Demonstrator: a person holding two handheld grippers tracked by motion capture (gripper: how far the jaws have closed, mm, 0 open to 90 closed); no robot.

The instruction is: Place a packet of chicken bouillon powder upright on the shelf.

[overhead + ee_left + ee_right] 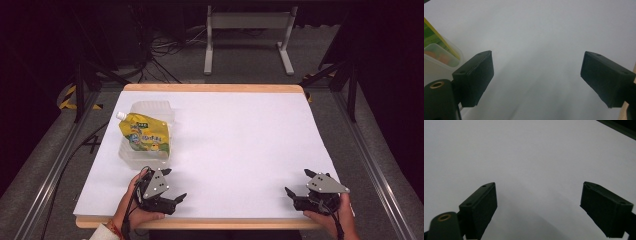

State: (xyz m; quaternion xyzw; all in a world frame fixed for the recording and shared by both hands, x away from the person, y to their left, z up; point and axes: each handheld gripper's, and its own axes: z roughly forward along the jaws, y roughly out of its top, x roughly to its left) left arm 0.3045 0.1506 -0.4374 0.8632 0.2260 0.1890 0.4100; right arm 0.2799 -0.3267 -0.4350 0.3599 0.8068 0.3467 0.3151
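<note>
1. The pouch (pixel 145 134), yellow with a white spout pointing to 10 o'clock, lay on a clear tub (pixel 131 156) at about 9 o'clock on the table (pixel 240 145).
2. In the left gripper view the tub (pixel 434 58) and the pouch (pixel 432 35) sat at 9 o'clock, just beside one jaw.
3. The left gripper (pixel 171 186), at 7 o'clock near the front edge, rested just below the tub, jaws spread and holding nothing.
4. The right gripper (pixel 298 183), at 5 o'clock, well apart from the pouch, also had its jaws spread over bare white surface.
</note>
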